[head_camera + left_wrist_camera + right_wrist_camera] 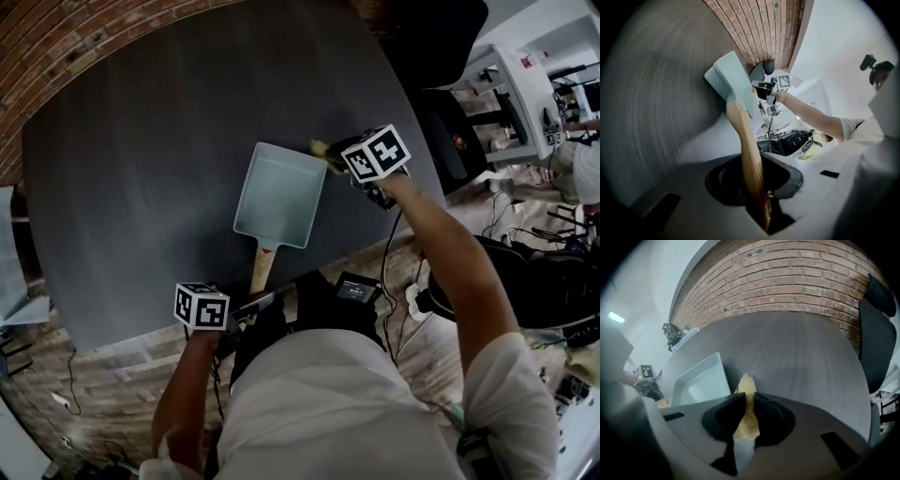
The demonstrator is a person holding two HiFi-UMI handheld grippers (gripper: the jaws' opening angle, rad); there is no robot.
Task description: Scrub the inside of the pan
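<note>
The right tool (pixel 746 401) pinched a yellow, fibrous scrubbing pad (pixel 747 386) between its narrowly set jaws, and the pad's frayed end poked out past the tips. That end hung just beside the far right corner of the pan (pixel 281 192), outside the rim rather than inside; whether it touched the rim could not be told. The left tool (pixel 753 176) was clamped on the pan's wooden handle (pixel 746 140), which ran straight out from between its jaws to the pan body. The pan was pale blue-grey, square and shallow, and its inside looked bare. It was on the dark grey bench (pixel 141 169) near the front edge, with the handle pointing back toward the person. Beyond the bench's far side stood a brick wall (pixel 787 282).
</note>
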